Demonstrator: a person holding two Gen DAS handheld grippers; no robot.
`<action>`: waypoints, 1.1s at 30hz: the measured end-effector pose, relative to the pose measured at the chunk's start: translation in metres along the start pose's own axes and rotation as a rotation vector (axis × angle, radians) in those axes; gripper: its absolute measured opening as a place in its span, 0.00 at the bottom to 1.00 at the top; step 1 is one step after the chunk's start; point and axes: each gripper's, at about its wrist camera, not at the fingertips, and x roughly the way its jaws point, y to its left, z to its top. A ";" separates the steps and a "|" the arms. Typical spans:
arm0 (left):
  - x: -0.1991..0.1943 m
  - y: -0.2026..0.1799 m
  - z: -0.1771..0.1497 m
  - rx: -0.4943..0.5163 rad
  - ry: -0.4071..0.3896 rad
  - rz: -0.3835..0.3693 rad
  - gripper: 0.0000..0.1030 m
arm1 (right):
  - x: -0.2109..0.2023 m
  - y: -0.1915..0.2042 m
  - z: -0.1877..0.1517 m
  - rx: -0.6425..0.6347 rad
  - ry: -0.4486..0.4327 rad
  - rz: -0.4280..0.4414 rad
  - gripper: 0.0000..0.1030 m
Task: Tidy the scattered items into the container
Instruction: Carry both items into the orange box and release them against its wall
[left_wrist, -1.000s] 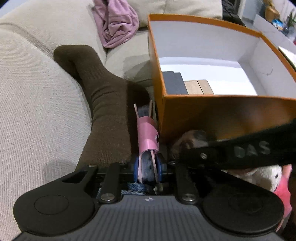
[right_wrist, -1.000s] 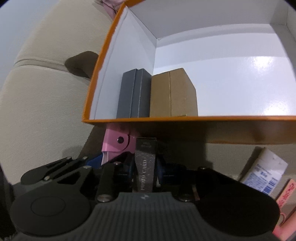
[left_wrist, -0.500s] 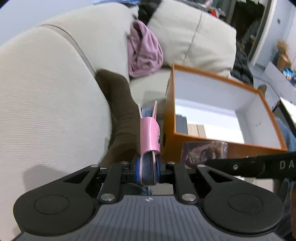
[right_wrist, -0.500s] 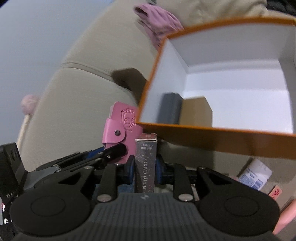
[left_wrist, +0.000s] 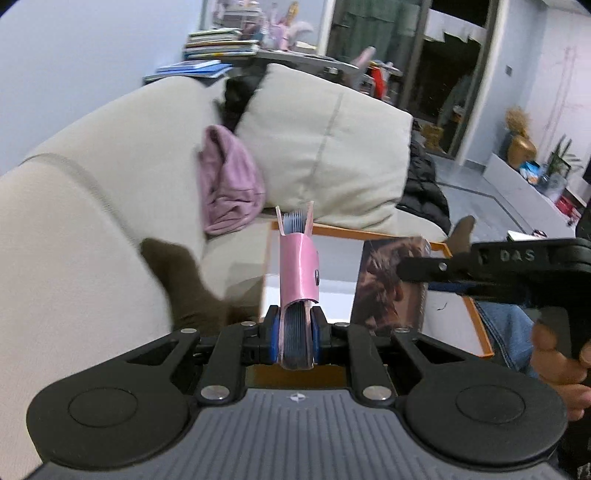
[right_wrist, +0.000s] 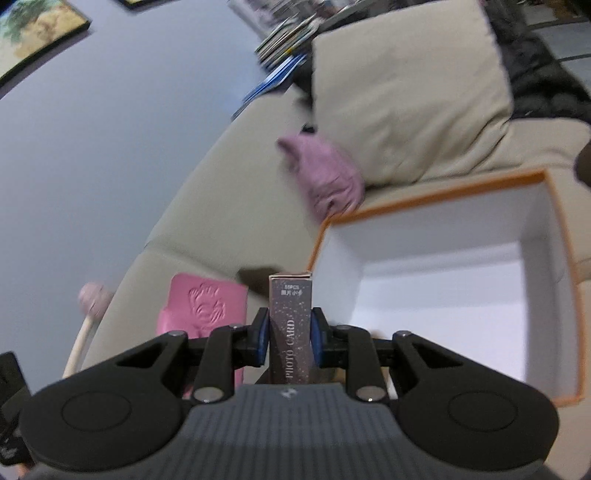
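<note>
Orange-rimmed white cardboard box (right_wrist: 436, 280) now lower: both grippers lifted, left gripper (left_wrist: 294, 334) clamping pink snap cardholder (left_wrist: 297, 273), right gripper (right_wrist: 290, 341) clamping speckled photo-card pack (right_wrist: 290, 325); drop-in next.

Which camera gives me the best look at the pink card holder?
The right wrist view: the pink card holder shows its broad embossed face there. The left wrist view shows only its narrow edge, clamped in the left tongs, with cards fanned inside.
</note>
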 end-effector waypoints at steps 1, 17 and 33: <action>0.008 -0.005 0.005 0.011 0.003 -0.005 0.18 | 0.001 -0.004 0.005 -0.002 -0.009 -0.016 0.24; 0.164 -0.021 0.020 0.146 0.236 0.104 0.18 | 0.117 -0.079 0.052 0.105 0.219 -0.119 0.23; 0.190 -0.023 0.007 0.230 0.300 0.166 0.20 | 0.166 -0.092 0.043 0.174 0.334 -0.147 0.24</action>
